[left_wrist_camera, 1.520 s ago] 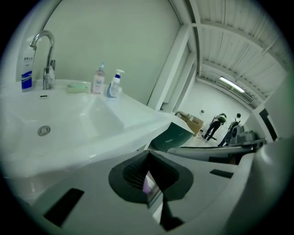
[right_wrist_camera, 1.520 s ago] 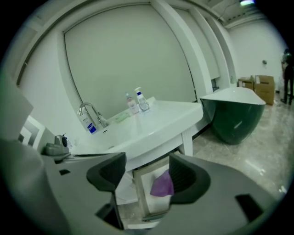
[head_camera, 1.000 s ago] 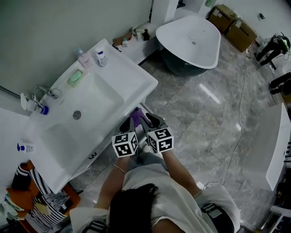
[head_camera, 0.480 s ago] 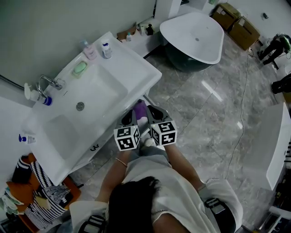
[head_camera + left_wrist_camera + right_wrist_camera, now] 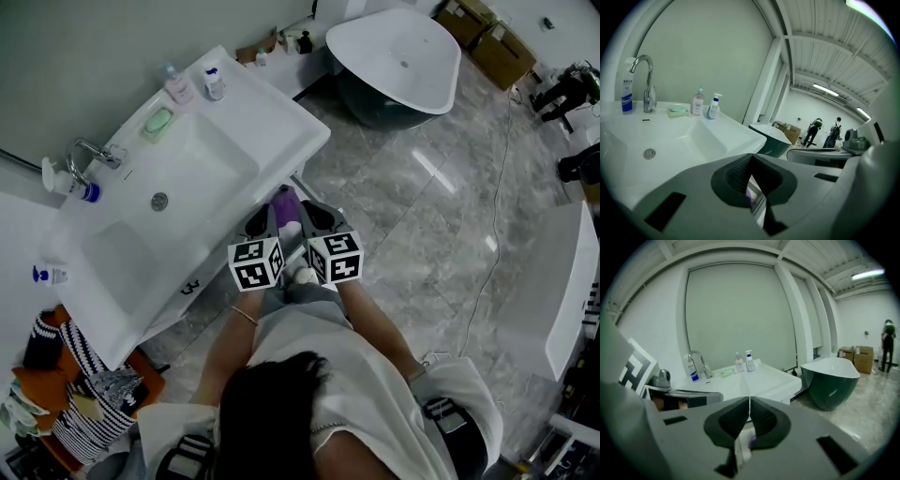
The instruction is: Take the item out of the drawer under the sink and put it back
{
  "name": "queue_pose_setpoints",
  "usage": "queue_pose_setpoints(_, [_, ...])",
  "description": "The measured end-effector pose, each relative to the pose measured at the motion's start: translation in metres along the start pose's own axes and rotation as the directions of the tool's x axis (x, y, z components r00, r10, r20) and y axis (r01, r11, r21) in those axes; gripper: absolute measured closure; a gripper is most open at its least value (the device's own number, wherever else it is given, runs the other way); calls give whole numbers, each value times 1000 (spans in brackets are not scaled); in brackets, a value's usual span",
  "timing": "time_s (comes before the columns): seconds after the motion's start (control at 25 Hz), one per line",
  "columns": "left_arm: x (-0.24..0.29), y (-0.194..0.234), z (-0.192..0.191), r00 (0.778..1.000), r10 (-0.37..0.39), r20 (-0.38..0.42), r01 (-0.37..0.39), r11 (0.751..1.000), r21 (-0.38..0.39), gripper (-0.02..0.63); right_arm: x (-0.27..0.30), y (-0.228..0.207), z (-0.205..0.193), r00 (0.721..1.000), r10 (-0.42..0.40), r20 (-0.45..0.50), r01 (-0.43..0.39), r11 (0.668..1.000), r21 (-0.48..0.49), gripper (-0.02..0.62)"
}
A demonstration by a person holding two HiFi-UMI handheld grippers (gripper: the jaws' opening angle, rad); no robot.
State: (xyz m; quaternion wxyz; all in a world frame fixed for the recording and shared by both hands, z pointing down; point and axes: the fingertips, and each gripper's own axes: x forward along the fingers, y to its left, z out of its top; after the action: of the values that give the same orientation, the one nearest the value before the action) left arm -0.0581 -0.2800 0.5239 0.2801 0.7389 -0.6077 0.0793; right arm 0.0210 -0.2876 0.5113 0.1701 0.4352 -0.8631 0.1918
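**Both grippers closed at the sink's front, purple item just ahead**

The item [image 5: 286,201] is a small purple thing, and its kind cannot be told. It sits just beyond the fingertips, between the noses of the two grippers, close against the lower front edge of the sink [image 5: 234,141]. In each gripper view only a purple sliver of it shows below the fingers.

The left gripper [image 5: 262,225] has dark ribbed fingers [image 5: 733,176] that meet at the tips, with nothing pressed between them. The right gripper [image 5: 315,217] lies just beside it. Its fingers [image 5: 765,420] have just been closing and now stand together, with nothing seen between the pads.

The sink's white rim overhangs just ahead and to the left of the fingers and is the nearest thing in their way. Across the basin, well apart from the fingers, a tap [image 5: 89,152], a green soap dish [image 5: 157,122] and two pump bottles [image 5: 178,86] stand along the wall. Ahead and to the right of the fingers, well apart, a dark green bathtub [image 5: 394,56] with a white inside stands on the marble floor [image 5: 422,206]. Cardboard boxes [image 5: 494,42] lie beyond the bathtub.
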Motion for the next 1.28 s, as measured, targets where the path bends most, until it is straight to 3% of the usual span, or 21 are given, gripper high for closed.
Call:
queue_pose_setpoints(0.4, [-1, 2, -3, 1000, 12, 7, -12, 1000, -12, 603, 0, -3, 4, 1000, -12, 22, 11, 1000, 16, 578])
queue_pose_setpoints(0.56, [2, 6, -12, 1000, 22, -12, -23, 1000, -21, 603, 1, -3, 6, 999, 22, 49, -24, 998, 50, 578])
queue_pose_setpoints(0.76, [5, 7, -32, 998, 31, -58, -34, 999, -36, 603, 12, -9, -13, 999, 36, -11, -35, 997, 67, 571])
queue_pose_setpoints(0.8, [6, 7, -36, 997, 34, -69, -37, 999, -32, 603, 15, -8, -18, 999, 49, -23, -47, 996, 75, 552])
queue_pose_setpoints(0.88, [9, 9, -44, 995, 42, -87, -45, 999, -26, 603, 23, -7, -26, 996, 76, -54, -71, 994, 88, 443])
queue_pose_setpoints(1.16, [17, 21, -64, 990, 70, -122, -77, 995, -60, 603, 53, -13, -58, 978, 107, -180, -93, 992, 84, 346])
queue_pose_setpoints(1.28, [22, 29, -71, 987, 88, -138, -98, 992, -73, 603, 69, -22, -72, 970, 97, -222, -77, 992, 95, 337])
